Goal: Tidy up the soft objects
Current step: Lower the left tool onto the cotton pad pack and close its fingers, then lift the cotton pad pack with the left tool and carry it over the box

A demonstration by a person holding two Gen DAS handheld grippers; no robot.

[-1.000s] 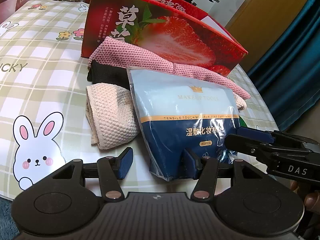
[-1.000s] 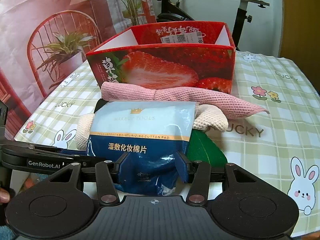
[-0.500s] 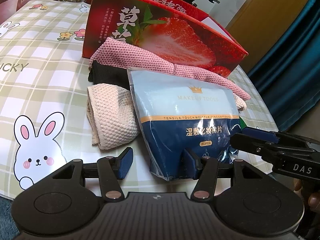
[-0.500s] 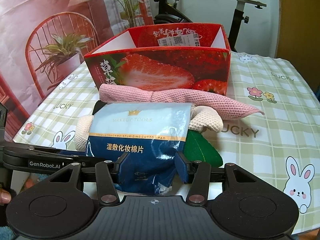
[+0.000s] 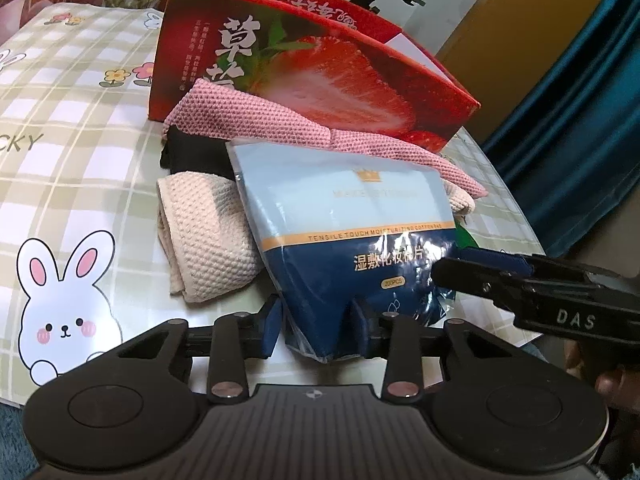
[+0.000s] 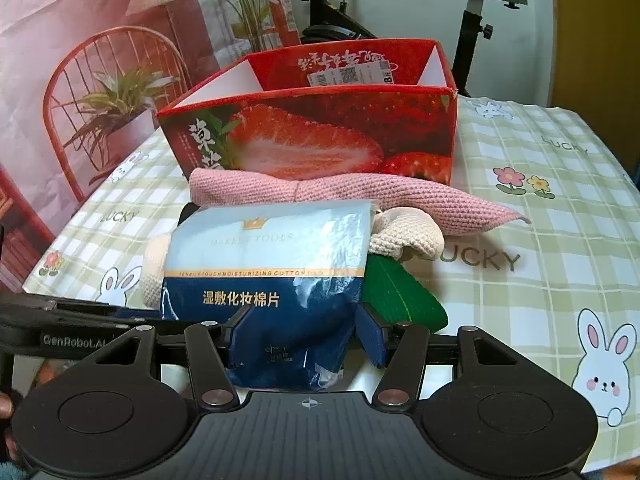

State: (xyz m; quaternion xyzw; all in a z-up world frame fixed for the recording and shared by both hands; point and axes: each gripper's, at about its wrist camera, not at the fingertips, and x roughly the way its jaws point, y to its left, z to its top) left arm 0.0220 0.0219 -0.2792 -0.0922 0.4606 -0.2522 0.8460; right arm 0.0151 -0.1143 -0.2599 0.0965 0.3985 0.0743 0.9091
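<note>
Left wrist view showed my left tongs [image 5: 316, 330] straddling the near bottom corner of the cotton pad pouch [image 5: 348, 236], pads on either flank but, as far as I could judge, not yet pinching it, so I counted them open. To their left the beige cloth [image 5: 208, 236] lay folded on the surface [image 5: 60, 128], with the pink cloth [image 5: 256, 120] draped behind it against the strawberry box [image 5: 320, 72], presumably the bin meant for all of it. The pouch leaned on this pile, which is why its lower edge stuck out toward me as the easy place to take it. In the right wrist view my right tongs [image 6: 306, 334] also stood spread about the pouch's dark lower half, gaps showing on both sides. A green leaf-shaped piece [image 6: 400, 296] peeked out right of the pouch.
</note>
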